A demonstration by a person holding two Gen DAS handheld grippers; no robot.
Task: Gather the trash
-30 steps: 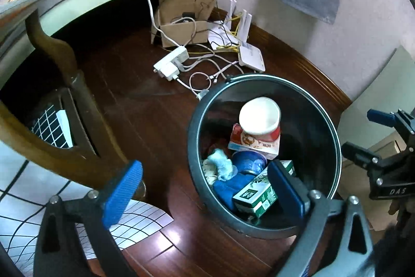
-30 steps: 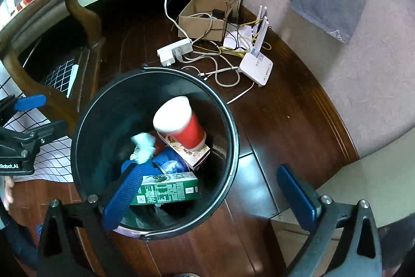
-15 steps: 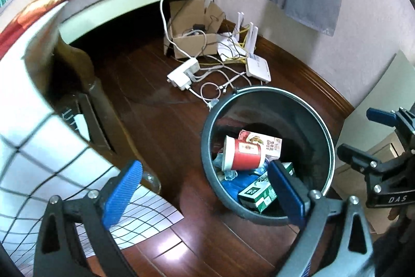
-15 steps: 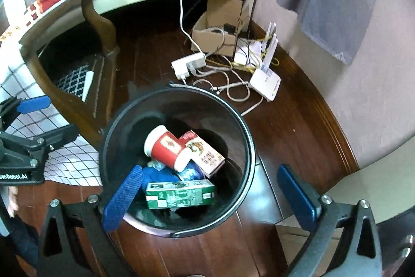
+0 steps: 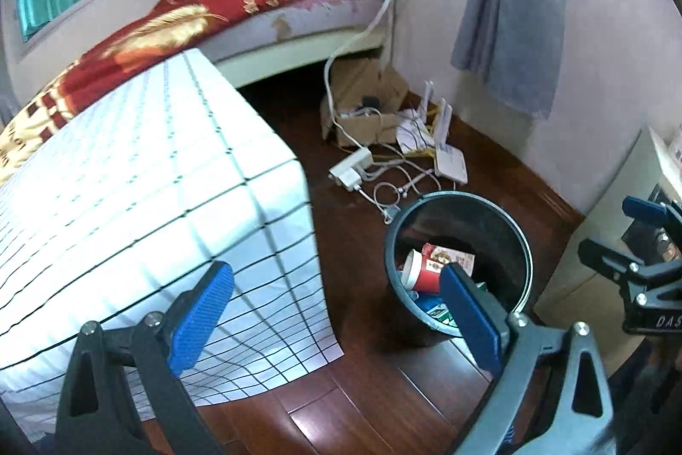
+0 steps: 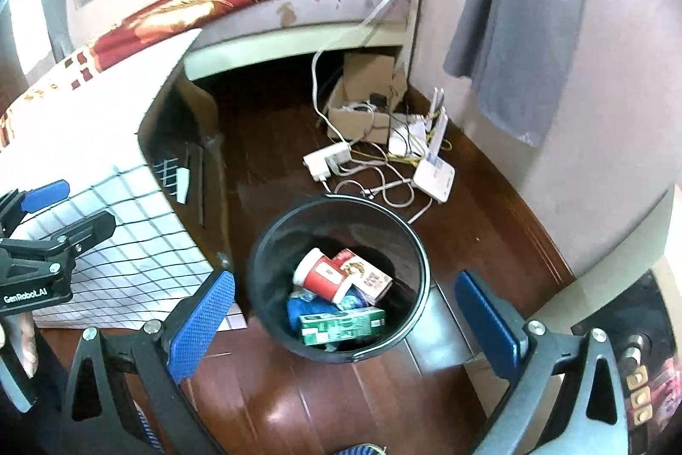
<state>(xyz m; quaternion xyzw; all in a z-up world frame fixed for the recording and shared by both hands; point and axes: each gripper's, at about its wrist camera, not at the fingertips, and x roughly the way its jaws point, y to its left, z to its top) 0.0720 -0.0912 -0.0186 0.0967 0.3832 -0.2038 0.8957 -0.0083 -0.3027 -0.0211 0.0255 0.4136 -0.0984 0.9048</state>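
- Trash lies collected in the one black bin (image 6: 420,263), standing on the dark wood floor (image 6: 298,412); neither gripper carries any.
- Two grippers: the left gripper (image 5: 336,310) has its blue pads spread wide and empty, the bin at its two o'clock; the right gripper (image 6: 345,320) is spread just as wide and empty, the bin straight ahead at twelve.
- In the bin I count one red paper cup (image 6: 319,276) on its side, one red-and-white carton (image 6: 368,278) touching it, one green box (image 6: 341,325) nearest the rim, and something blue (image 6: 298,310) underneath.
- Beyond the bin at twelve o'clock: one white power strip (image 6: 326,160), one white router (image 6: 434,175), one open cardboard box (image 6: 362,101), and tangled cables.
- At nine o'clock, a table under a white gridded cloth (image 5: 128,199).
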